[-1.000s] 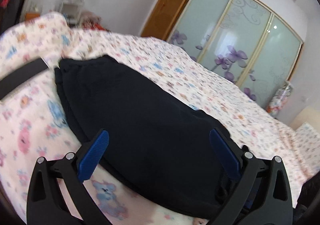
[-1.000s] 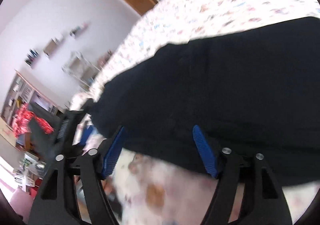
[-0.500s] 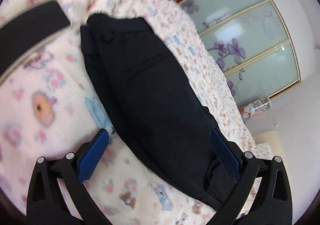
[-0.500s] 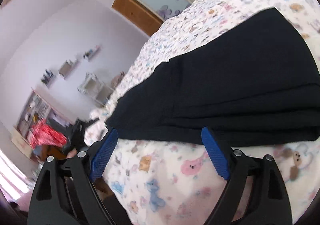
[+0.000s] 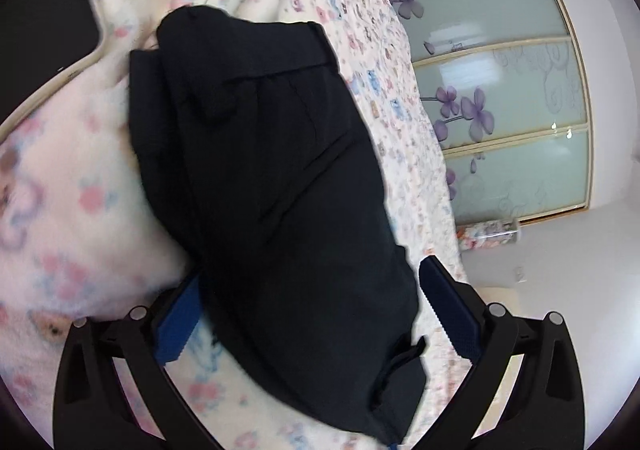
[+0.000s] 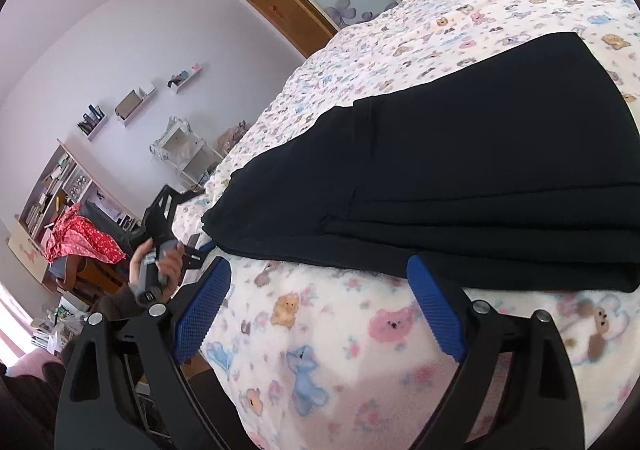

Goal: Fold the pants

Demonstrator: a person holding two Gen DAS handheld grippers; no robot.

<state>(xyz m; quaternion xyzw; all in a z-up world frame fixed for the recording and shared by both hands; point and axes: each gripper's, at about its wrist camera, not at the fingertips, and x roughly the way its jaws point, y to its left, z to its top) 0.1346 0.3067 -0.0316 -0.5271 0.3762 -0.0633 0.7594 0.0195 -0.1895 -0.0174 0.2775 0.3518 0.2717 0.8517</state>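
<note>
Your right tool was opening, nothing between jaws; left tool spread astride pants. Closing crooked risked dragging folded layers apart.

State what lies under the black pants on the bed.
The pants lie folded in layers on the bear-print blanket, which shows all round them. Whatever is beneath the fabric itself is covered and cannot be seen.
</note>
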